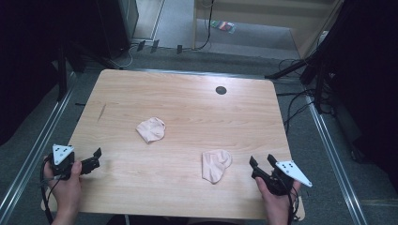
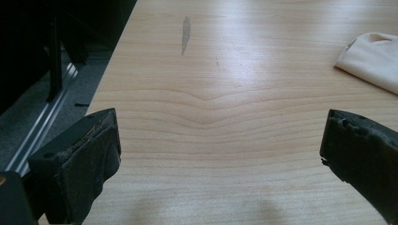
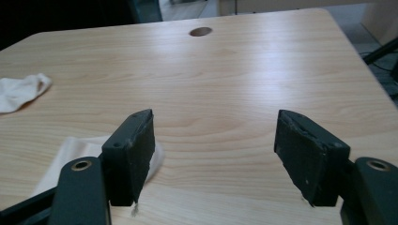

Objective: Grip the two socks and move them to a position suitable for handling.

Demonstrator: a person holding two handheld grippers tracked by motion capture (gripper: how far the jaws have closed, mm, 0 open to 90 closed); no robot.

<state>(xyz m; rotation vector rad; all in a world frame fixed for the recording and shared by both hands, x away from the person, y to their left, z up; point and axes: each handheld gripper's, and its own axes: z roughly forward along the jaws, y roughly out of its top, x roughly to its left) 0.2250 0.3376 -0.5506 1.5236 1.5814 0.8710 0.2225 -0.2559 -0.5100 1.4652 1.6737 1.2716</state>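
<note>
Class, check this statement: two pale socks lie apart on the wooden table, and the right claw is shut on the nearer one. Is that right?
Not quite. The right claw is open, with bare table between its jaws, as the right gripper view shows. The nearer sock lies beside it, ungripped. Two pale socks, the other farther off, do lie apart.

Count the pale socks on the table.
2. One sock lies near the table's middle; the other sock lies nearer the right gripper. None looks hidden.

A light wooden counter (image 1: 178,154) has a round dark hole (image 1: 221,90) near its far edge. Black cables (image 1: 295,101) trail over the grey floor (image 1: 328,154) beside it.
</note>
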